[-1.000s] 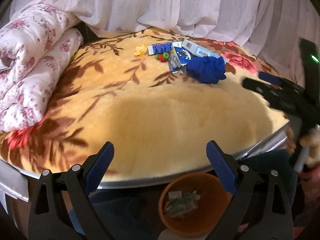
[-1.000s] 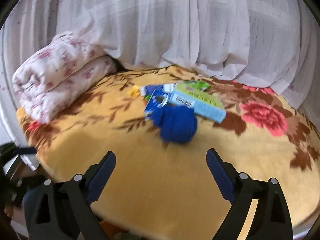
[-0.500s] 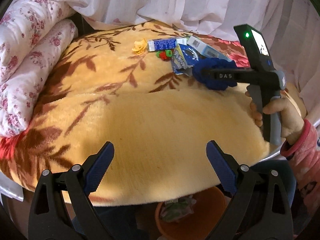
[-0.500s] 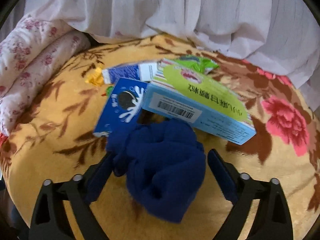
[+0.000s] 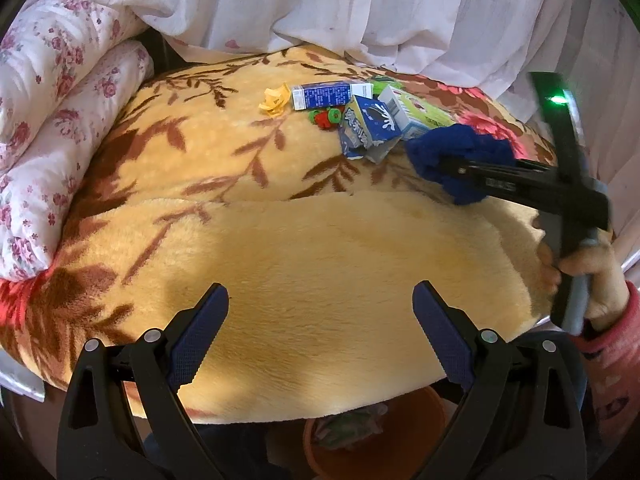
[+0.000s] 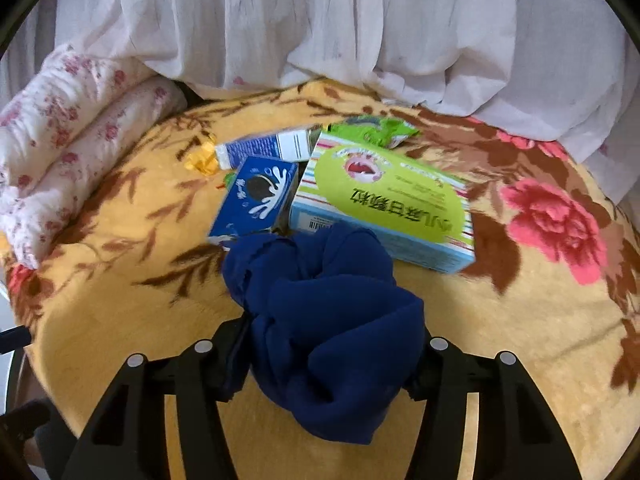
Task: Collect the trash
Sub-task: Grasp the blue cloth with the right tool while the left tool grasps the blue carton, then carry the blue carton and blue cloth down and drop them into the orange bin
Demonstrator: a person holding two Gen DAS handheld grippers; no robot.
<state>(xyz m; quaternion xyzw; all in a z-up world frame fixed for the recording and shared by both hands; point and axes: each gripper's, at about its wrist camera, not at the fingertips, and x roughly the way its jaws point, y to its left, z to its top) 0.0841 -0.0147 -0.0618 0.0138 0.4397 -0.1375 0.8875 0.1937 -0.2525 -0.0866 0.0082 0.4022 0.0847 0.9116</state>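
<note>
A crumpled dark blue cloth [image 6: 328, 340] lies on the yellow floral blanket [image 6: 120, 320], and my right gripper [image 6: 326, 360] is closing on it, its pads pressing into both sides. Just behind the cloth are a blue cookie packet [image 6: 256, 200], a green and blue box [image 6: 384, 200], a blue and white carton [image 6: 264, 148], a yellow scrap [image 6: 202, 162] and a green wrapper [image 6: 376, 128]. From the left wrist view the right gripper [image 5: 446, 166] reaches into the cloth [image 5: 460, 148] from the right. My left gripper [image 5: 320, 340] hangs open over the blanket's front edge, holding nothing.
An orange bin [image 5: 400, 440] with some scraps inside stands on the floor below the blanket's front edge. A rolled flowered quilt [image 5: 60, 120] lies along the left. White curtain [image 5: 360, 8] hangs behind. A hand in a red sleeve [image 5: 588, 280] holds the right gripper's handle.
My right gripper moved forward to the blue cloth and its jaws narrowed around it. The left gripper drifted forward over the blanket, so less of the bin shows.
</note>
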